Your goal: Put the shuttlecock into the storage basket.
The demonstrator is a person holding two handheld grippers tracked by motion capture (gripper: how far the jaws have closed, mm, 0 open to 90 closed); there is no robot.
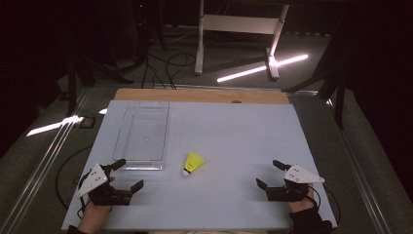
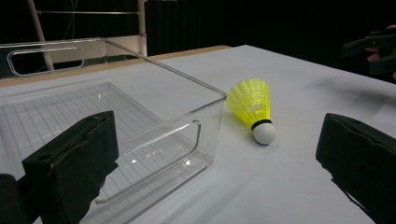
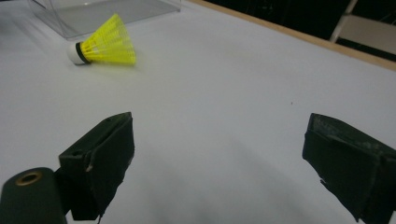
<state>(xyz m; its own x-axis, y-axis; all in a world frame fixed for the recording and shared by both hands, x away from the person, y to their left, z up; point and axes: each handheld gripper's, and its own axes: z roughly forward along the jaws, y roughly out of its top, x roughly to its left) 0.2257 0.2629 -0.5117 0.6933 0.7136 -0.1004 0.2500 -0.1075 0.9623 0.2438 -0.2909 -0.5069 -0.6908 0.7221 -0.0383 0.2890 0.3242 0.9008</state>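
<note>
A: So, where does the shuttlecock sit?

B: Just below the centre of the high view, lying on its side on the white table, white cork toward the bottom edge, just right of the clear bin and not touching it.

A: And the grippers?

B: Both released. The left gripper at lower left and the right gripper at lower right stand with jaws wide and nothing between them, each well apart from the shuttlecock.

A: How would you take it?

B: I'd judge the left gripper better placed. Come in low, close gently across the cork or the base of the skirt, since the yellow feathers would crush, then lift clear of the bin's near wall before lowering it inside.

A: What do the gripper views add?

B: The left gripper view shows the bin's handle cutout and ribbed floor, and the cork pointing toward that gripper. The right gripper view shows the skirt's open end facing right in its upper left.
</note>
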